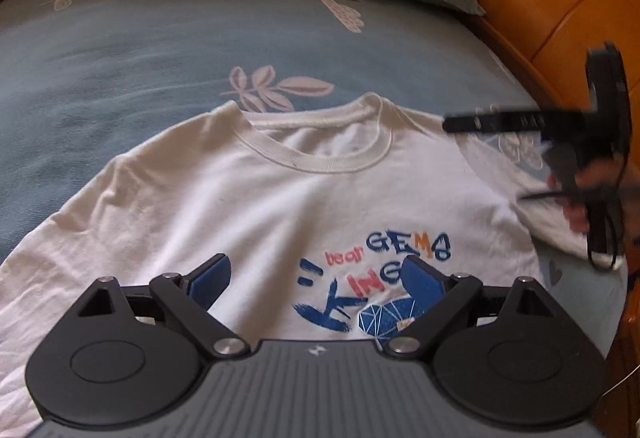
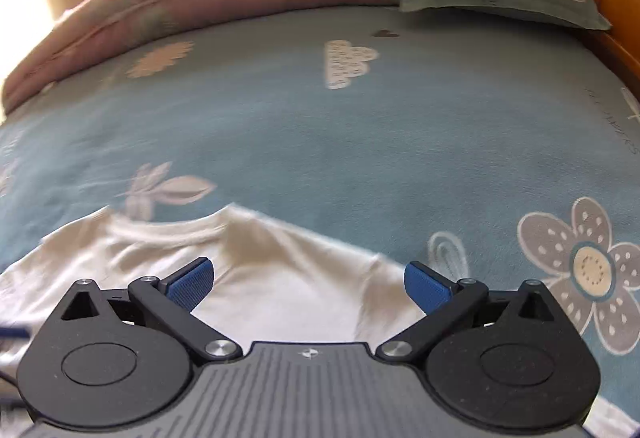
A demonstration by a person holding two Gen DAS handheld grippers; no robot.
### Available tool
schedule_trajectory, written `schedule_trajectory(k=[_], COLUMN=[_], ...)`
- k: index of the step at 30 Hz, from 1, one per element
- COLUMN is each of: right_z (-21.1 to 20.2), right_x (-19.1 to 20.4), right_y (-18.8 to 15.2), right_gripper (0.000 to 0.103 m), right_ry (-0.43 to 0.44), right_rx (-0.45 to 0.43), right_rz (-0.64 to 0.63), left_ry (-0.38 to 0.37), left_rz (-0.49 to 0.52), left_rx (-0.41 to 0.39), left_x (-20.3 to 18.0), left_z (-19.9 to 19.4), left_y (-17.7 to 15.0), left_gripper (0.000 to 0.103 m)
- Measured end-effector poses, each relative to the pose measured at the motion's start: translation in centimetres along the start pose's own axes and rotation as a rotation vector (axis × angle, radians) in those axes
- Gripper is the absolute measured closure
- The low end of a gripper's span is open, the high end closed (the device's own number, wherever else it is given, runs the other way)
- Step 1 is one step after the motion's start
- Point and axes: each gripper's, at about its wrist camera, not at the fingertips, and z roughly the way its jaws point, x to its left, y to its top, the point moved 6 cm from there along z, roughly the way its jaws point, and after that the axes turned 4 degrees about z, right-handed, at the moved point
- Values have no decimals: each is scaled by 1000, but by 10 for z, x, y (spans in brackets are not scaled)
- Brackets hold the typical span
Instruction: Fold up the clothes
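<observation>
Currently we had the T-shirt (image 1: 256, 206) flat, collar toward frame top; left gripper (image 1: 316, 278) and right gripper (image 2: 310, 284) both spread, empty, right nearer the sleeve.

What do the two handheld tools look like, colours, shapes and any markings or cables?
Both match: the left tool and right tool have blue ribbed pads on black linkage arms, silver pivot screws, round black housings and a grey ridged body bearing a small white emblem. Black cables hang from the right one.
</observation>
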Motion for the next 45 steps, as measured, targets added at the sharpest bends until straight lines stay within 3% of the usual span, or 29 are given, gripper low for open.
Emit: schedule_trajectory(k=[3,6,7,9,10,11,13,17,20,21,24,25,30,33,34,37,38,40,43,45], right_z=[-7,11,18,29,32,36,42,61,71,72,59,53,26,21,20,19,20,22,19,16], right_x=[25,52,57,64,66,66,63,53,49,49,50,50,57,58,59,61,61,59,60,61], right_y=[-20,-45,-52,-61,-61,-60,-53,-29,-15,-12,-11,-12,-42,-61,-66,-73,-73,-72,-70,-70], right_gripper=[0,0,0,0,0,0,0,0,0,0,0,0,0,0,0,0,0,0,0,0], right_ry=[79,89,73,27,5,-17,-46,-49,-45,-47,-46,-45,-34,-28,-28,-33,-34,-40,-45,-47], right_rx=[45,92,104,91,73,53,29,-6,-10,-3,-9,-16,9,49,57,60,59,56,43,34], right_rz=[-66,-131,-144,-164,-179,-195,-202,-186,-180,-180,-161,-157,-164,-153,-150,-160,-166,-168,-182,-193], left_ry=[-33,-55,-57,8,-6,-8,110,94,178,174,129,86,-145,-233,-208,-138,-90,-67,-29,37], left_rz=[-86,-184,-231,-276,-287,-281,-186,-151,-80,-88,-120,-146,-284,-413,-432,-396,-345,-289,-264,-228], left_rx=[-21,62,84,56,29,13,-14,-39,3,-4,-60,-44,54,200,230,155,132,113,99,81], left_x=[17,34,40,57,64,69,83,108,111,111,102,95,57,50,52,64,67,75,85,88], left_z=[-3,25,34,45,46,48,53,69,78,75,50,46,24,42,48,47,47,52,54,48], left_y=[16,12,9,9,13,20,39,70,85,89,94,87,53,18,8,11,17,28,46,54], left_gripper=[11,12,12,13,12,12,13,8,9,9,9,9,8,8,9,13,13,13,13,13])
